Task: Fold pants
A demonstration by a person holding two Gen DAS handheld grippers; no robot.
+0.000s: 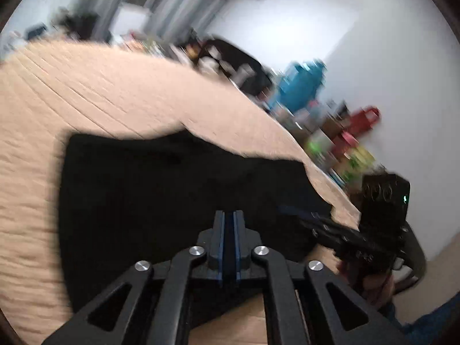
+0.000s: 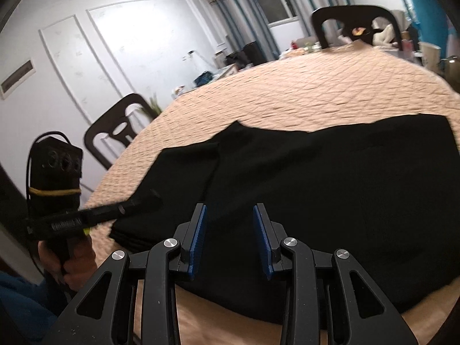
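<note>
Across the middle of both views lie the black fabric pants [image 2: 330, 189], spread on a peach quilted cover [image 2: 287, 92] that drapes the counter. They look folded over into a broad, flat, roughly rectangular slab, with layered edges showing at the lower left of the right wrist view and a small peak along the far edge; the cloth is so dark that seams are hard to make out. In the left wrist view the pants [image 1: 161, 189] fill the centre and lower half, their far edge wavy against the cover.

At the bottom centre of the left wrist view, the left gripper [image 1: 229, 215] has its blue-padded fingers nearly together, a thin slit between them, and nothing visibly caught there. The right gripper [image 2: 230, 218] holds its fingers apart over the pants, clamped on nothing. Dark wooden chairs [image 2: 115, 132] stand beyond the counter.
</note>
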